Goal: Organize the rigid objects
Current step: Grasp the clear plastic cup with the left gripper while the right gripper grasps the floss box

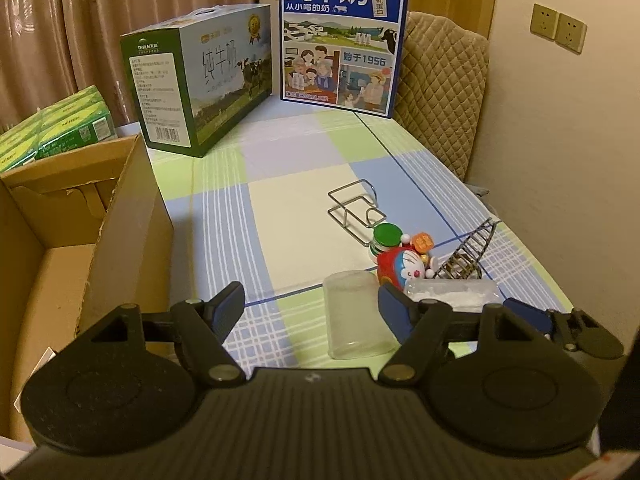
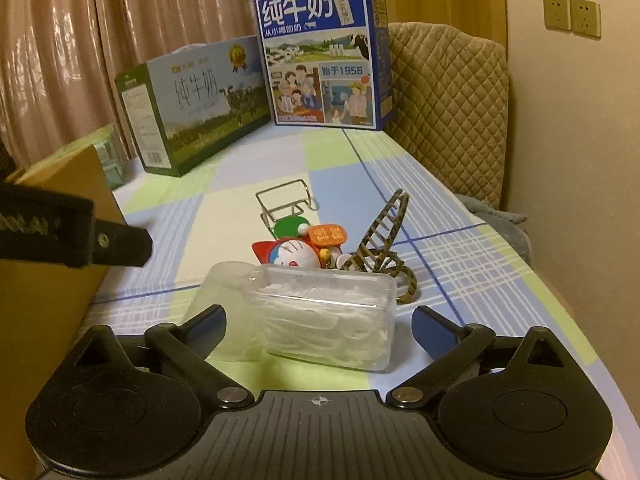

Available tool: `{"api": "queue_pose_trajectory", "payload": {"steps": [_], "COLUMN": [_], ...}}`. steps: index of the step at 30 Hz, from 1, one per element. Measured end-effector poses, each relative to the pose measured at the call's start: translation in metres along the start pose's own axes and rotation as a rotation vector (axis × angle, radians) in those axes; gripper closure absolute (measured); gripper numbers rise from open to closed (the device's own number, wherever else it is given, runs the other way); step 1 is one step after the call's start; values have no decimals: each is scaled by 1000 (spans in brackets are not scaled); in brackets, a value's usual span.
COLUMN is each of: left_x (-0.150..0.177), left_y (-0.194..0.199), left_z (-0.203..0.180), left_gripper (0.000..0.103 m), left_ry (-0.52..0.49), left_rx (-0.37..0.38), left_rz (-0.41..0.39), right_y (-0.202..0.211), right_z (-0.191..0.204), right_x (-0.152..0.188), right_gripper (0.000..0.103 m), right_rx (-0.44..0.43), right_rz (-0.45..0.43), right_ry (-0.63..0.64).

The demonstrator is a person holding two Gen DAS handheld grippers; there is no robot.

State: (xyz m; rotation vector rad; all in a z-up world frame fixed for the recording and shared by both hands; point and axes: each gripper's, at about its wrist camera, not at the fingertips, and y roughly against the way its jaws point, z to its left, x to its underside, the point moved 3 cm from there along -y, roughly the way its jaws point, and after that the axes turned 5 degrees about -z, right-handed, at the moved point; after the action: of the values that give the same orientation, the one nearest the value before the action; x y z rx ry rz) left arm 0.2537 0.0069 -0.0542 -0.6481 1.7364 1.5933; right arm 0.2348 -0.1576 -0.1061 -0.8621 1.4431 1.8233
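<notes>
Floss picks fill the clear plastic box [image 2: 328, 316] lying on the checked tablecloth [image 2: 460, 280], straight ahead of my right gripper [image 2: 320, 324]; its jaws stand wide, the box between them, the pads off it. Beside that box, to its left, lies an empty frosted cup [image 1: 356, 316] on its side; my left gripper [image 1: 312, 308] is partly open with nothing gripped, the cup near its right finger. Behind the box crowd a cartoon cat toy [image 2: 296, 256], a green-capped piece [image 1: 387, 236], a brown hair clip [image 2: 384, 236] leaning tilted, and a wire rack [image 1: 354, 208] further back. An open cardboard box [image 1: 80, 240] stands at the table's left edge; what it holds I cannot make out. Green packs [image 1: 56, 128] sit behind it. Two milk cartons stand at the far end: a green one [image 1: 200, 80] and a blue one [image 1: 342, 40], upright. A quilted chair back [image 1: 444, 88] rises behind the right edge.
</notes>
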Motion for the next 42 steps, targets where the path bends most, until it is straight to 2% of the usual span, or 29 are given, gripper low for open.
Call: {"api": "queue_pose_trajectory", "payload": {"steps": [8, 10, 13, 18, 23, 32, 37, 42], "left_x": [0, 0, 1, 3, 6, 26, 34, 36], "left_y": [-1, 0, 0, 5, 3, -31, -57, -77], "left_z": [6, 7, 6, 0, -13, -30, -30, -31], "left_gripper": [32, 32, 32, 32, 32, 36, 45, 48], "left_ry": [7, 9, 7, -5, -22, -10, -20, -25], "left_rx": [-5, -5, -8, -3, 20, 64, 60, 72], "left_rz": [-2, -2, 1, -1, -1, 38, 57, 82], "right_y": [-19, -21, -20, -4, 20, 33, 34, 31], "right_z": [0, 0, -2, -11, -42, -74, -76, -76], "right_x": [3, 3, 2, -4, -12, -15, -16, -15], "right_gripper": [7, 15, 17, 18, 18, 18, 18, 18], "right_rx": [19, 13, 5, 7, 16, 34, 30, 28], "right_rz": [18, 22, 28, 36, 40, 49, 43, 51], "right_ry": [-16, -6, 2, 27, -7, -78, -103, -114]}}
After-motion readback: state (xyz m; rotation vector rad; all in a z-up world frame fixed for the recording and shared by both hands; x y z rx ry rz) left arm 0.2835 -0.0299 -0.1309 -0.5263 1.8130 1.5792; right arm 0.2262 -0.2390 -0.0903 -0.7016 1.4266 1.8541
